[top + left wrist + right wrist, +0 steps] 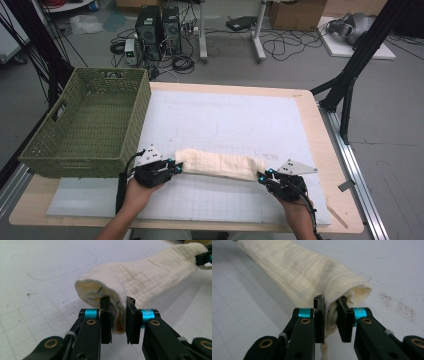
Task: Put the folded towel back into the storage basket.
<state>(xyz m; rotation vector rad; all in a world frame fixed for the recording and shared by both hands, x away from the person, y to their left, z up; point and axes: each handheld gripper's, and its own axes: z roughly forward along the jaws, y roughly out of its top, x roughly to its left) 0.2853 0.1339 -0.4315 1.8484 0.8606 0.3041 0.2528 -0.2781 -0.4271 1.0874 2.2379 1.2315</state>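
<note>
Between the jaws of the left gripper, seen in the left gripper view, sits a bunched fold of the rolled cream cloth; the pads press on it from both sides, so it's clamped on the cloth's end. Same story w/ the right gripper in its own view: jaws pinched on the layered edge at the other end of the cloth, a loose thread hanging below.

From the high view, left gripper and right gripper hold the two ends of the cloth. Its long axis runs left-right across the table, right end slightly nearer the person, so it's a bit skewed to the front edge. It lies on the white grid mat, near the front.

No brand, label or readable writing on cloth or mat; just grid lines, a faint rounded outline and some dark specks.

Green woven basket stands at the left, its corner just beside the left gripper. Mat behind the cloth is open up to the far edge; the wooden table rim shows at the right.
</note>
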